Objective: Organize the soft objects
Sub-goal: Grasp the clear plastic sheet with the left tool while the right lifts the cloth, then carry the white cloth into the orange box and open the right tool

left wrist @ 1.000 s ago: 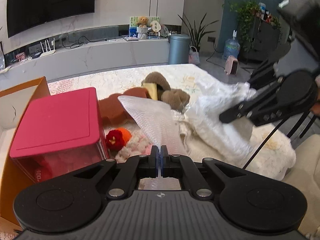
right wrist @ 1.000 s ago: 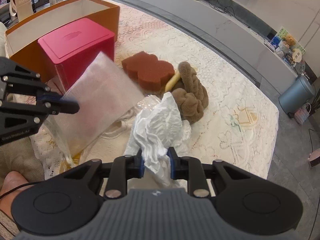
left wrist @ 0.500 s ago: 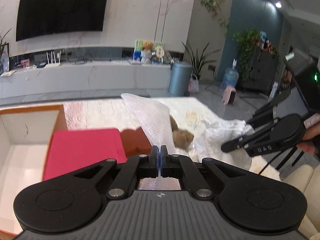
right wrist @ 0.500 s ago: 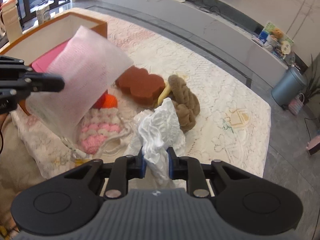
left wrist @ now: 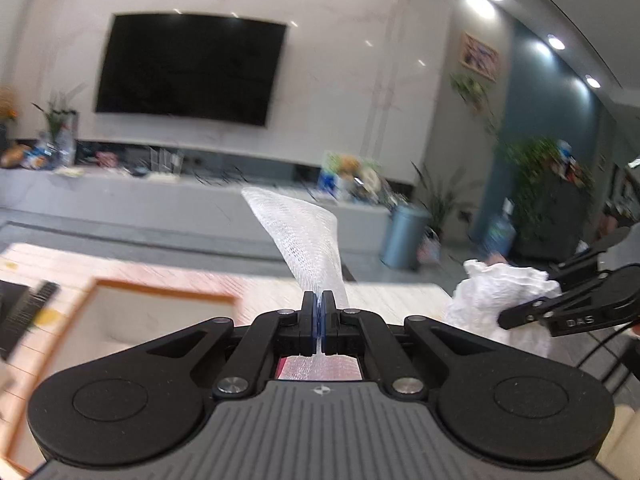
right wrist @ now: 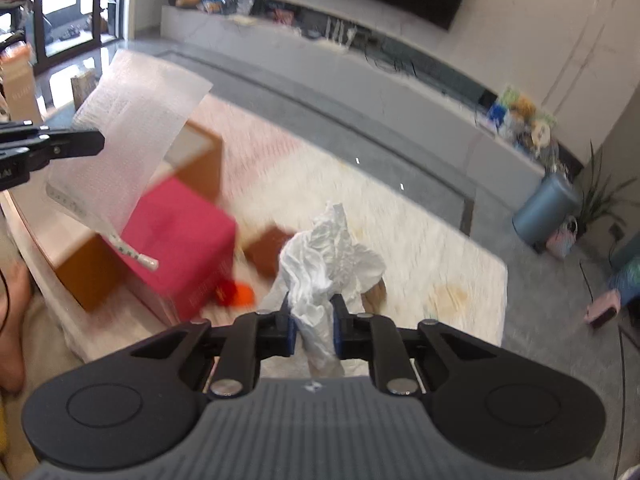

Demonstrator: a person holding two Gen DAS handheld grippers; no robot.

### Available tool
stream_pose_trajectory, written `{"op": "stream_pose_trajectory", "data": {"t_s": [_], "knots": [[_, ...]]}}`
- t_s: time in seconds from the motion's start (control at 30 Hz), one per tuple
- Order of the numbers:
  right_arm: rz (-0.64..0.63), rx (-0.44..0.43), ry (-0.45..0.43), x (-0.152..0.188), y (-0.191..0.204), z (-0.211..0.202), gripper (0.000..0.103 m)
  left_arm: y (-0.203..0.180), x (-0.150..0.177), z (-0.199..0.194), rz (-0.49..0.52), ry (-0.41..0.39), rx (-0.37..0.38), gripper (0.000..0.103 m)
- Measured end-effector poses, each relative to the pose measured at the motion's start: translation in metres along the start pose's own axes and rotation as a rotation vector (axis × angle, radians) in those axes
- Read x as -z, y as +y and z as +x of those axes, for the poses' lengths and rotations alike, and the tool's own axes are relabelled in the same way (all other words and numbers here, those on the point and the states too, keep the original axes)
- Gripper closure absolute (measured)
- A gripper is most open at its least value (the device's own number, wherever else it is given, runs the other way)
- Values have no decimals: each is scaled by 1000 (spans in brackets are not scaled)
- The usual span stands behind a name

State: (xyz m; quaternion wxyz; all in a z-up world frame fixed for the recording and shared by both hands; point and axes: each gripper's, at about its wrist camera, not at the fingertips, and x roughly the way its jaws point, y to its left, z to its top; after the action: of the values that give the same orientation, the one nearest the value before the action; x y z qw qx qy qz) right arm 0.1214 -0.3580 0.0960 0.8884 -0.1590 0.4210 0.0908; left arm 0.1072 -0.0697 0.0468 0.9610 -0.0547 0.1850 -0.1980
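My left gripper (left wrist: 319, 307) is clamped tight on a white foam sheet (left wrist: 308, 240), held aloft. My right gripper (right wrist: 313, 322) pinches crumpled white cloth (right wrist: 332, 256). Only the right wrist view shows the pink box (right wrist: 180, 248) and brown sponge (right wrist: 266, 250) below; the orange bin (left wrist: 168, 312) shows in both.

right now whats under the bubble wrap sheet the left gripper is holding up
In the right wrist view the bubble wrap sheet hangs above the pink box and the orange bin. Its lower edge hides part of both.
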Motion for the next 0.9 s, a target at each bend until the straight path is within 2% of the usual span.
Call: {"op": "stream_pose_trajectory", "data": {"t_s": [0.07, 0.17, 0.33, 0.4, 0.47, 0.6, 0.63, 0.73, 0.83, 0.9], "knots": [[-16, -8, -37, -21, 15, -9, 89, 17, -5, -10, 0, -6, -17, 101], [-57, -38, -61, -54, 42, -13, 89, 48, -7, -21, -18, 54, -23, 101], [-110, -130, -71, -112, 97, -4, 89, 107, -3, -29, -36, 124, -95, 101], [-114, -183, -79, -130, 120, 5, 89, 132, 1, -28, -88, 145, -70, 101], [-103, -206, -89, -143, 143, 21, 89, 148, 7, -19, -99, 193, -41, 101], [-61, -276, -43, -154, 182, 67, 89, 162, 21, -2, -27, 297, -169, 101], [-55, -297, -22, -151, 191, 80, 89, 165, 23, 2, -38, 315, -167, 101], [-39, -354, 31, -144, 211, 111, 89, 173, 30, 13, -66, 356, -79, 101], [-29, -389, 83, -136, 221, 133, 89, 168, 43, 31, -28, 446, -104, 101], [-32, -392, 109, -129, 224, 140, 89, 169, 56, 39, -39, 487, -84, 99]]}}
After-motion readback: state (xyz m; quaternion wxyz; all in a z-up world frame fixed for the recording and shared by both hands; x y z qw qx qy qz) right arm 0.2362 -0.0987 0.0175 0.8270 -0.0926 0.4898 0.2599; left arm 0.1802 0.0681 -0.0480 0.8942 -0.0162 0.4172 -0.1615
